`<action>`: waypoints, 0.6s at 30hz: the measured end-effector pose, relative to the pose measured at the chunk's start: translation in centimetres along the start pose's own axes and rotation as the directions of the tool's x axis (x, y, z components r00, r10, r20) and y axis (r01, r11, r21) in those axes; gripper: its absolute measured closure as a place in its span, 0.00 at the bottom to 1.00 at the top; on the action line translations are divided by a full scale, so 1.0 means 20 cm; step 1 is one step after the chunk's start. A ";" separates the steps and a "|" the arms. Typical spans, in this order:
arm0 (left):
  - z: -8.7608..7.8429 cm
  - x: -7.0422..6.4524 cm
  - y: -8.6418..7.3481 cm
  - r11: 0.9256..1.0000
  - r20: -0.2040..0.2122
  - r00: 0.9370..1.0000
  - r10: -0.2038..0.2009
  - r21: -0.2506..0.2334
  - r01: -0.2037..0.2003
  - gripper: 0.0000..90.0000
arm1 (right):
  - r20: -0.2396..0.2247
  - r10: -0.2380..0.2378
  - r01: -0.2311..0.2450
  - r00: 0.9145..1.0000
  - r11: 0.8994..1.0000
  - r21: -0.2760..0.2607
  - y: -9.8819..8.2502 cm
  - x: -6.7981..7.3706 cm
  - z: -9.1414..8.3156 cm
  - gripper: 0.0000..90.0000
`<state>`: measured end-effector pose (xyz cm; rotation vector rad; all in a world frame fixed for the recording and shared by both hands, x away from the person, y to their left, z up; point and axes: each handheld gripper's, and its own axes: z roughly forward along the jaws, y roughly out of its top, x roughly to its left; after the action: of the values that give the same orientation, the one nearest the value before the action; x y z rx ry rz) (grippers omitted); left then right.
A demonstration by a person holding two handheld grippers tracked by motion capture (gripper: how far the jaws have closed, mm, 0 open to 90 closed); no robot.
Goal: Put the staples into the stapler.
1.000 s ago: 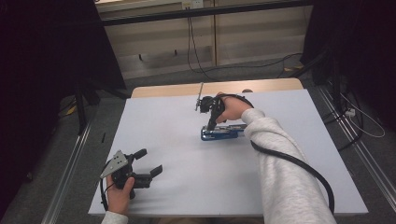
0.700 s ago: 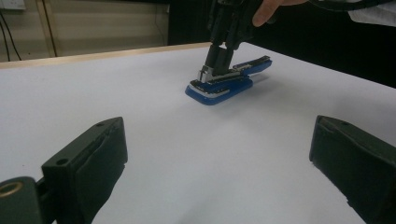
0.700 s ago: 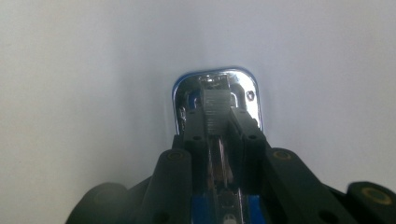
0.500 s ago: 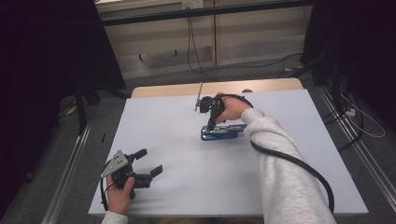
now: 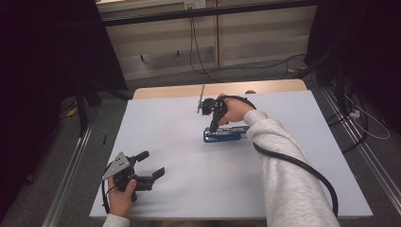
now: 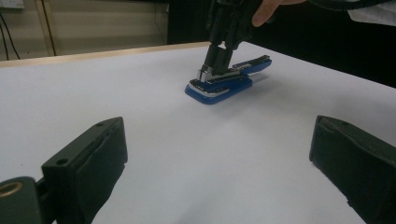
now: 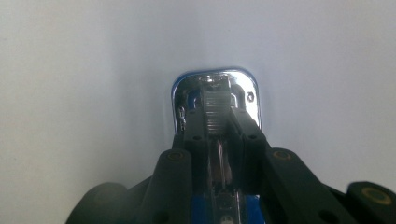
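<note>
table: a white table top with a bare wooden strip along its far edge; grey floor and cables lie beyond it.
stapler: a blue stapler with shiny metal parts lies flat a little right of the table's middle, toward the far side, its length running left to right in the high view. in the left gripper view the stapler sits well ahead of that gripper, its rounded blue base on the table and its front end nearest the camera.
right gripper: the right gripper comes down from above onto the left end of the stapler, held by the person's right hand, whose grey sleeve reaches back to the bottom of the picture with a black cable along it. in the right gripper view the right gripper has its two black jaws drawn in close, pinching the narrow metal strip of the stapler between them, with the chrome front plate showing just past the tips.
left gripper: the left gripper rests low at the near left of the table in the left hand, well apart from the stapler, a grey three-cornered plate on its top. in the left gripper view the left gripper has its jaws spread wide with only bare table between them.
</note>
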<state>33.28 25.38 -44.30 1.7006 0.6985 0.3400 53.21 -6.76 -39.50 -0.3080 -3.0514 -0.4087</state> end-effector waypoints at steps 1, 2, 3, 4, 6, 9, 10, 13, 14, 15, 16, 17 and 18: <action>0.00 0.00 0.00 1.000 -0.003 1.000 0.004 0.001 -0.004 0.05 | -0.001 0.000 0.000 1.000 1.000 0.001 0.00 0.00 0.00 0.87; 0.00 0.00 0.00 1.000 0.000 1.000 0.001 0.004 -0.001 0.05 | -0.001 -0.001 0.001 1.000 1.000 0.001 0.00 0.00 0.00 0.87; 0.00 0.00 0.00 1.000 0.001 1.000 0.002 0.004 -0.002 0.05 | -0.002 0.000 0.000 1.000 1.000 -0.001 0.00 0.00 0.00 0.87; 0.00 0.00 0.00 1.000 0.001 1.000 0.001 0.004 -0.001 0.05 | -0.001 -0.001 0.001 1.000 1.000 0.000 0.00 0.00 0.00 0.87; 0.00 0.00 0.00 1.000 -0.001 1.000 0.004 0.006 -0.004 0.05 | 0.000 -0.006 0.006 1.000 1.000 0.002 0.00 0.00 0.00 0.87; 0.00 0.00 0.00 1.000 -0.001 1.000 -0.001 0.006 0.001 0.05 | 0.000 -0.006 0.006 1.000 1.000 -0.003 0.00 0.00 0.00 0.87; 0.00 0.00 0.00 1.000 -0.001 1.000 -0.001 0.006 0.001 0.05 | 0.002 -0.005 0.005 1.000 1.000 -0.003 0.00 0.00 0.00 0.87; 0.00 0.00 0.00 1.000 -0.002 1.000 0.000 0.007 0.000 0.05 | 0.002 -0.006 0.006 1.000 1.000 -0.004 0.00 0.00 0.00 0.86; 0.00 0.00 0.00 1.000 -0.005 1.000 0.004 0.007 -0.004 0.05 | 0.003 -0.006 0.006 1.000 1.000 -0.004 0.00 0.00 0.00 0.86; 0.00 0.00 0.00 1.000 -0.005 1.000 0.002 0.007 -0.002 0.05 | 0.002 -0.005 0.005 1.000 1.000 -0.006 0.00 0.00 0.00 0.86; 0.00 0.00 0.00 1.000 -0.004 1.000 -0.005 0.006 0.005 0.05 | 0.003 -0.005 0.006 1.000 1.000 -0.008 0.00 0.00 0.00 0.86; 0.00 0.00 0.00 1.000 -0.004 1.000 -0.005 0.006 0.005 0.05 | 0.003 -0.005 0.006 1.000 1.000 -0.008 0.00 0.00 0.00 0.86; 0.00 0.00 0.00 1.000 -0.008 1.000 -0.017 0.006 0.017 0.05 | 0.003 -0.006 0.006 1.000 1.000 -0.012 0.00 0.00 0.00 0.85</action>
<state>33.24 25.28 -44.36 1.6986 0.7196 0.3330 53.17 -6.78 -39.54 -0.3004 -3.0541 -0.4279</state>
